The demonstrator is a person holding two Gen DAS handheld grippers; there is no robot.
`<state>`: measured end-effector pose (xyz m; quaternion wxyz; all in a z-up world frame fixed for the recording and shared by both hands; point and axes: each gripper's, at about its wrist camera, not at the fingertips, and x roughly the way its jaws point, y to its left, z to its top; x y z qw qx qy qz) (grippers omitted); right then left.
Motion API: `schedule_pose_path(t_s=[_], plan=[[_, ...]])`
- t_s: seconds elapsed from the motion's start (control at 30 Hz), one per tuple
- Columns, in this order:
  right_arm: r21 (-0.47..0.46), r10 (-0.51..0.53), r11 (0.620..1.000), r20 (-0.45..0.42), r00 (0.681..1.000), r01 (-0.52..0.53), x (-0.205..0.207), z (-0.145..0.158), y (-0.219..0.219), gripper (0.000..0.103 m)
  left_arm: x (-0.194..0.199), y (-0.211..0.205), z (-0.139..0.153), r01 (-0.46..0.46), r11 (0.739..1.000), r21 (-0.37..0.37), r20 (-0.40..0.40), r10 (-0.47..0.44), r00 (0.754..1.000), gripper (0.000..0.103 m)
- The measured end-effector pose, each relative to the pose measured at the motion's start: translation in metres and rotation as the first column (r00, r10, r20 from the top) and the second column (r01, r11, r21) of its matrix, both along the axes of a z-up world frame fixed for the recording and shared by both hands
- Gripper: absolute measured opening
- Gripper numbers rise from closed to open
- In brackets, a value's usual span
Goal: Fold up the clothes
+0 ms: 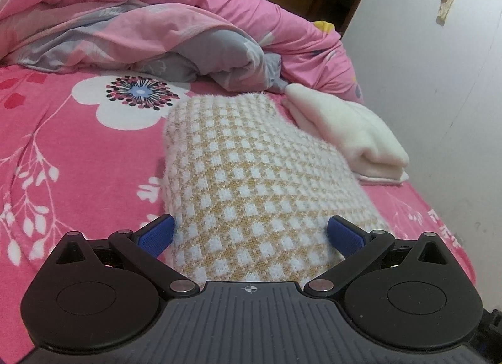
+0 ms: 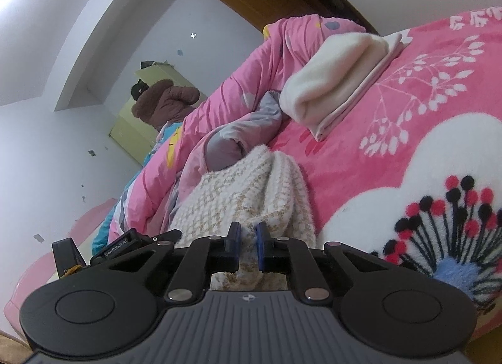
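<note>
Left hand-held gripper (image 1: 250,235): I see it spread wide, its 2 blue pads (image 1: 158,232) on either side of the near end of the checked sweater; the pads sit against the fabric edges but clamp nothing.
Right hand-held gripper (image 2: 248,246): I see its pads nearly together, pinching a bunched fold of the sweater at lower centre of the right wrist view.
Checked sweater (image 1: 251,182): yellow-and-white knit, folded into a long block lying on the bed, running from bottom centre up to mid-frame in the left wrist view; in the right wrist view (image 2: 248,194) its end is gathered and lifted into the pads.
Cream garment (image 1: 348,131): already folded, lying just beside the sweater on its right in the left wrist view, touching it along 1 edge; upper right of centre in the right wrist view.
Bed (image 1: 62,150): pink blanket with white flowers and branches under both garments.
Duvet (image 1: 131,18): pink and grey, crumpled across the upper left of the left wrist view, behind the sweater.
Wall (image 1: 439,66): white, at right; a small rack with 2 hanging items in the upper right.
Brown coat (image 2: 166,100): hangs against a pale green cupboard at mid-left of the right wrist view.
</note>
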<state>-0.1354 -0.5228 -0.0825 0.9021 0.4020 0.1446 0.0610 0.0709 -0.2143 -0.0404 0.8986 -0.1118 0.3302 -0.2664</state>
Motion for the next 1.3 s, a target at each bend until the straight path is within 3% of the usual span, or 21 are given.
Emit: schedule_pose_path(t_s=[0.27,0.37,0.5,0.67,0.8,0.87,0.97,1.1,1.2,1.23,1.3], plan=[[0.016,-0.02,1.0,-0.094,0.995,0.022,-0.002,-0.011,-0.003,0.013,-0.001,0.006,0.0,0.018,1.0,-0.016,-0.006,-0.018,1.0,0.103],[-0.033,-0.053,0.998,-0.087,0.995,0.05,-0.012,0.003,-0.002,0.013,-0.003,0.014,0.003,0.029,0.999,-0.035,-0.016,-0.029,0.999,0.103],[-0.084,-0.058,0.995,-0.072,0.996,0.052,-0.023,0.022,0.008,0.014,-0.014,0.029,0.011,0.05,0.997,-0.058,0.032,-0.049,0.998,0.103],[-0.112,0.107,0.987,-0.062,0.992,-0.113,-0.025,0.039,0.048,0.014,-0.02,0.046,0.015,0.048,0.996,-0.079,0.061,-0.044,0.997,0.103],[-0.199,0.285,0.934,-0.077,0.955,-0.295,-0.022,0.045,0.105,0.014,-0.008,0.046,0.014,0.056,0.996,-0.072,0.094,-0.049,0.994,0.103],[-0.251,0.257,0.926,-0.126,0.958,-0.282,-0.014,0.043,0.13,0.013,0.003,0.041,0.011,0.06,0.997,-0.046,0.11,-0.054,0.992,0.103],[-0.367,0.123,0.909,-0.219,0.968,-0.198,0.005,0.035,0.156,0.013,0.014,0.036,0.005,0.07,0.997,-0.045,0.093,-0.066,0.993,0.103],[-0.456,0.083,0.875,-0.19,0.978,-0.163,0.02,0.027,0.184,0.012,0.021,0.031,-0.004,0.082,0.994,-0.076,0.056,-0.077,0.995,0.103],[-0.446,0.117,0.877,-0.161,0.98,-0.178,0.029,0.018,0.203,0.012,0.026,0.028,-0.011,0.089,0.991,-0.099,0.029,-0.087,0.996,0.103],[-0.438,0.133,0.88,-0.151,0.98,-0.187,0.032,0.014,0.209,0.008,0.028,0.027,-0.014,0.092,0.99,-0.106,0.02,-0.09,0.996,0.103],[-0.509,0.137,0.841,-0.124,0.983,-0.181,0.029,0.016,0.22,0.004,0.031,0.025,-0.018,0.097,0.988,-0.122,0.004,-0.097,0.995,0.103]])
